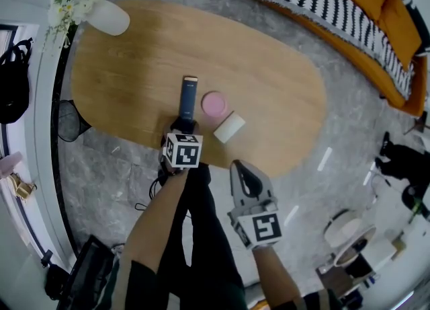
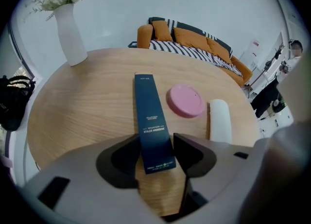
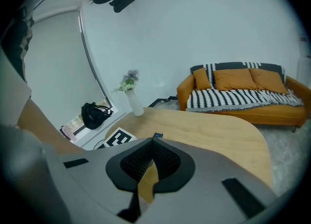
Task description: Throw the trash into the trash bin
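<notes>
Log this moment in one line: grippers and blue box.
left gripper: open, astride dark blue box | right gripper: shut, empty | dark blue box: flat on table

My left claw (image 1: pixel 185 125) points steeply down at the end of my bare, outstretched left forearm (image 1: pixel 156 224). Its jaws stand partly apart astride a dark blue box (image 2: pixel 151 121), with the right pad just clear of it. My right claw (image 1: pixel 240 169) hangs closer to my body, tilted less steeply, with its jaws closed tip to tip.
</notes>
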A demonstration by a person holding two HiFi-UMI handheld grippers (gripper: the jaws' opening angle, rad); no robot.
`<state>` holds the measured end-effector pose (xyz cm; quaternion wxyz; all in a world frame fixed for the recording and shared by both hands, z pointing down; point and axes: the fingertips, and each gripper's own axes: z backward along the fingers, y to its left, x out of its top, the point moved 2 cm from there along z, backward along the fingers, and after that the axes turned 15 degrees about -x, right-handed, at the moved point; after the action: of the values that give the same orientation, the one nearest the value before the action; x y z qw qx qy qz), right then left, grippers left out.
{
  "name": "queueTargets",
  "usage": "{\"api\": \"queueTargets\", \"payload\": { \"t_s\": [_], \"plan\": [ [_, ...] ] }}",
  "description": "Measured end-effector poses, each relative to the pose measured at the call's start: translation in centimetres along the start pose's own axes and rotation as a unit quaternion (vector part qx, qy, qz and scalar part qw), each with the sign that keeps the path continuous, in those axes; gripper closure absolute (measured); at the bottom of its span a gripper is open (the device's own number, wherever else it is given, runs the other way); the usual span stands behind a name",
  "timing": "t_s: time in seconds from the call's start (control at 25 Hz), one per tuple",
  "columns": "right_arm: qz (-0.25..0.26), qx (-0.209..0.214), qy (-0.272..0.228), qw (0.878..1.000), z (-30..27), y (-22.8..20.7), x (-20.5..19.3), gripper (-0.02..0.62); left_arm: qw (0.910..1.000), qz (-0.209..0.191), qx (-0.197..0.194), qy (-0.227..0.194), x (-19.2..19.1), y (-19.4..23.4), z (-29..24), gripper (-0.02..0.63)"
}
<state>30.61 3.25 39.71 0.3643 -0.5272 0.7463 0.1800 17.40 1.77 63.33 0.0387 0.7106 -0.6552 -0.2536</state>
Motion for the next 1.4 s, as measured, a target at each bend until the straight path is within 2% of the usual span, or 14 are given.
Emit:
{"api": "queueTargets", "payload": {
  "t_s": [0.4,0.6,0.8,1.04,1.4],
  "plan": [
    [-0.002,0.002,0.0,1.0,0.2,0.3,1.1,0.598,0.9984,-0.008,-0.01,-0.055,2.5,0.2,3.6,0.402],
    [0.007,0.023,-0.021,1.0,0.5,1.7,2.5,0.598,0.9974,-0.015,-0.005,-0.071,3.6,0.7,6.8,0.403],
    [0.038,0.048,-0.027,0.998,0.8,4.2,3.7,0.598,0.9964,-0.009,-0.003,-0.084,3.4,1.7,10.7,0.403],
    [0.073,0.068,-0.023,0.995,-0.6,9.2,4.2,0.598,0.9943,0.018,-0.002,-0.105,1.6,5.8,15.3,0.403],
    [0.107,0.103,-0.027,0.988,-2.8,20.8,4.2,0.598,0.9891,0.039,0.013,-0.141,-1.6,15.4,22.6,0.403]
  ]
}}
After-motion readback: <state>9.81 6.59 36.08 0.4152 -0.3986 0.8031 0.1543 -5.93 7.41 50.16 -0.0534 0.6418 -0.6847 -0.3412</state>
